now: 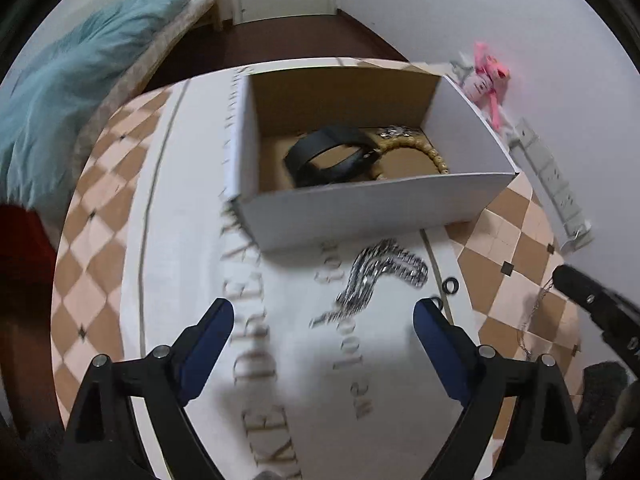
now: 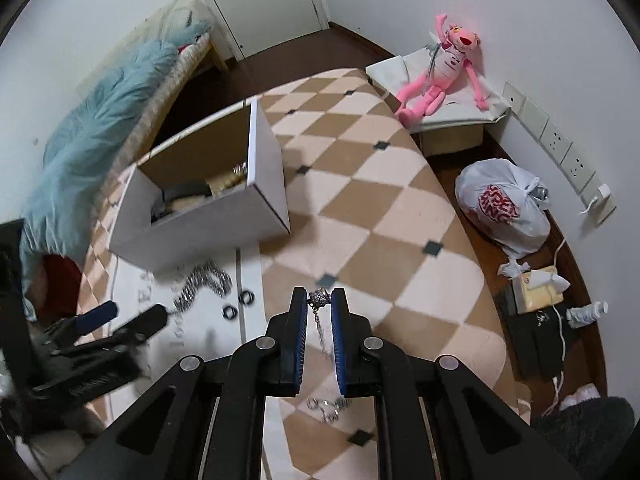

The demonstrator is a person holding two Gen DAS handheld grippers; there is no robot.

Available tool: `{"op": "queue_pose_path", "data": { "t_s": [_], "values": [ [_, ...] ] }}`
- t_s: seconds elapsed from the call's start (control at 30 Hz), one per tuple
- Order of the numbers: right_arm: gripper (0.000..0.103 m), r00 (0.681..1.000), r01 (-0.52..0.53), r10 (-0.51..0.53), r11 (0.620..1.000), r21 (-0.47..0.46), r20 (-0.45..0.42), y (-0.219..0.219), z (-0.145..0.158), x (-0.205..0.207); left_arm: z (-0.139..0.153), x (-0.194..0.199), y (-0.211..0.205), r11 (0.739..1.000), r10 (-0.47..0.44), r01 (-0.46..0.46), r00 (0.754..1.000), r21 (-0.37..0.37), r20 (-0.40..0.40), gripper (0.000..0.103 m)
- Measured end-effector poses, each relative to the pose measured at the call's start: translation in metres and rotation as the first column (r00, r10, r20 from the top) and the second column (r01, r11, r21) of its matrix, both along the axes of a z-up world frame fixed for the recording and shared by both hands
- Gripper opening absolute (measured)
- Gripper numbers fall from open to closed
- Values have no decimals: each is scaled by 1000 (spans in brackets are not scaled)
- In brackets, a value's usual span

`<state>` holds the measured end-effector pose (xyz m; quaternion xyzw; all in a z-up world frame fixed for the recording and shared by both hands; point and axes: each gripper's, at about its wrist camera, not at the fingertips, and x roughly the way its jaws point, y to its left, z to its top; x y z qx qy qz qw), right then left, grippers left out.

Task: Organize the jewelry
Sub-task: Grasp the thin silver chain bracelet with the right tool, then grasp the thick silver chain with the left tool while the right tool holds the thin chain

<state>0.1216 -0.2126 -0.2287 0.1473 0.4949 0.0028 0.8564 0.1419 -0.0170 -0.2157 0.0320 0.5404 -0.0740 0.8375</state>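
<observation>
1. Right hand-held gripper [image 2: 319, 300] is pinching a thin silver chain [image 2: 320, 330] by its bead end; the limp, light rest dangles over the bed's checkered blanket [image 2: 360, 208].
2. Left hand-held gripper [image 1: 324, 312] is spread, empty, above the chunky silver necklace [image 1: 376, 276] by the white box [image 1: 360, 208]. It's slinky, so grab a bunched middle.

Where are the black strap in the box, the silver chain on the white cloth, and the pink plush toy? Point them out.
black strap [image 1: 320, 152], left wrist view, on its front band.
silver chain [image 1: 380, 272], left wrist view, on its bunched middle.
pink plush toy [image 2: 434, 80], right wrist view, on its body.
</observation>
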Motion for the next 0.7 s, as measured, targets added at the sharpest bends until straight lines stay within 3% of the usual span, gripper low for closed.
{"op": "queue_pose_path", "data": {
  "t_s": [0.23,0.33,0.37,0.57,0.7],
  "values": [
    [12,999,25,-24,999,29,-36,-5,-15,12,-27,25,-21,994,-87,91,994,68,-59,87],
    [12,998,30,-29,999,31,-47,-7,-20,12,-25,21,-24,992,-125,126,992,28,-21,46],
    [12,998,31,-29,999,34,-50,-8,-21,12,-24,20,-25,990,-136,136,991,29,-15,21],
    [12,999,21,-18,998,60,-40,-5,-15,9,-13,10,-11,993,-105,104,994,-55,-10,1],
    [12,1000,0,1,996,87,-8,-2,2,3,7,-2,-1,991,-82,83,996,-107,15,0]
  ]
}}
